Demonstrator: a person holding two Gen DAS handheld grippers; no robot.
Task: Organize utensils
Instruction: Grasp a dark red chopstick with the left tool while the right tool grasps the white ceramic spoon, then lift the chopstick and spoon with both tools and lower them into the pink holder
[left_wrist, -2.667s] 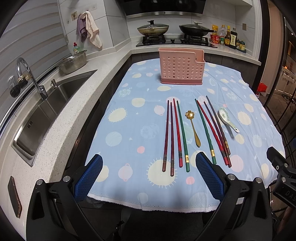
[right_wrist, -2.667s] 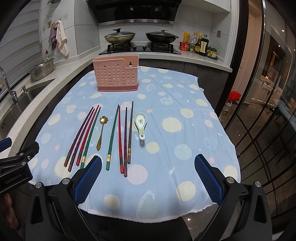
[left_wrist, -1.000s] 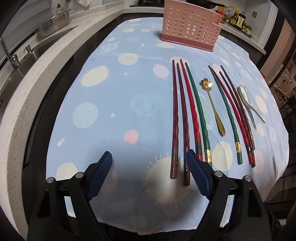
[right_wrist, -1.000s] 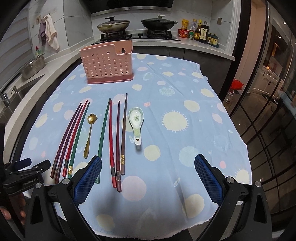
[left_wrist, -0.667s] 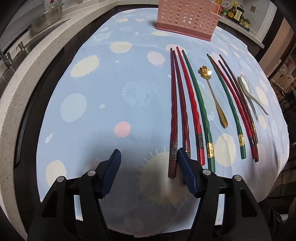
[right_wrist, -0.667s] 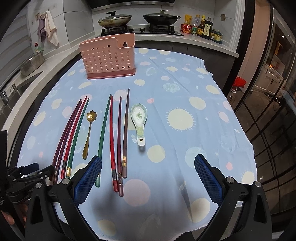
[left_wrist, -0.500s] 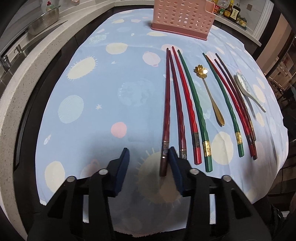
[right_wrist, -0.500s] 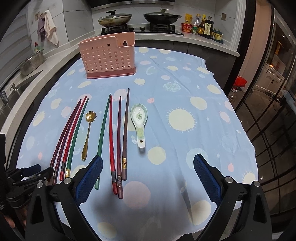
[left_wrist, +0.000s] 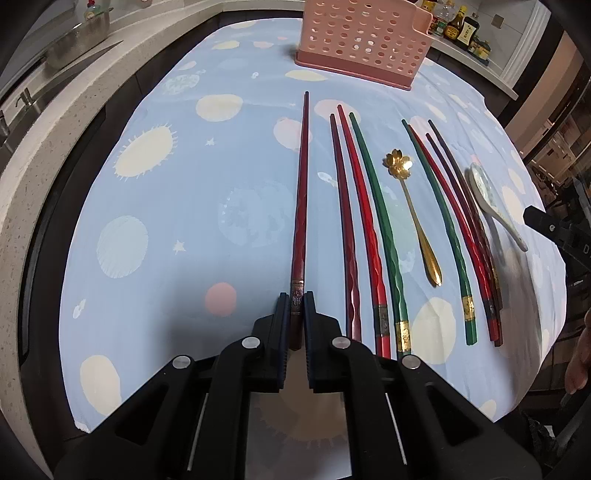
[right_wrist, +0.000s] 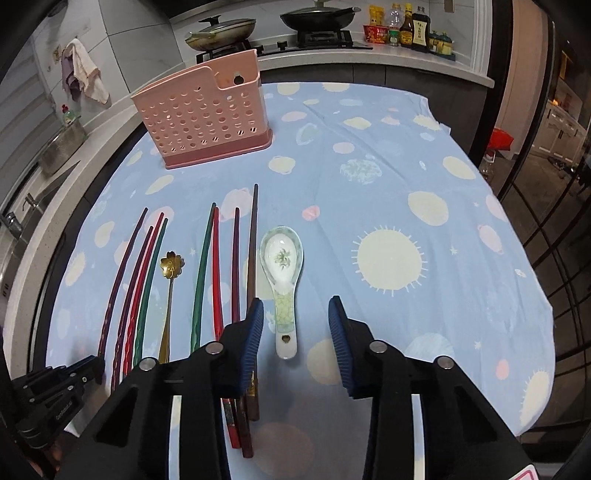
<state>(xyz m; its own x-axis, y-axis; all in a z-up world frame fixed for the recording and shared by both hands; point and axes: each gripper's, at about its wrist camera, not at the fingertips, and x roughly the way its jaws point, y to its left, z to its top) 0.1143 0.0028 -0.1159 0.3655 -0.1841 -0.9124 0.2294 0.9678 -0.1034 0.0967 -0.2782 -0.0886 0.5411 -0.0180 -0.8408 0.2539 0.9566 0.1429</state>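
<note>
Right now left gripper (left_wrist: 296, 301) was closing on the dark red chopstick (left_wrist: 301, 192); right gripper (right_wrist: 295, 306) was closing astride the ceramic spoon (right_wrist: 282, 266), untouched, near the tablecloth (right_wrist: 424, 184) edge.

Left gripper (left_wrist: 296, 301): pointing steeply downward, jaws closing, blue pads (left_wrist: 282, 314) nearly together, pressing on butt end of dark red chopstick (left_wrist: 300, 206) running straight ahead from fingertips.

Right gripper (right_wrist: 295, 314): tilting downward, jaws closing, gap still wide. Ceramic spoon (right_wrist: 282, 273) handle lying between fingers, pads (right_wrist: 338, 332) not touching it. Left finger overlapping ends of neighbouring chopsticks in view; contact cannot be confirmed.
</note>
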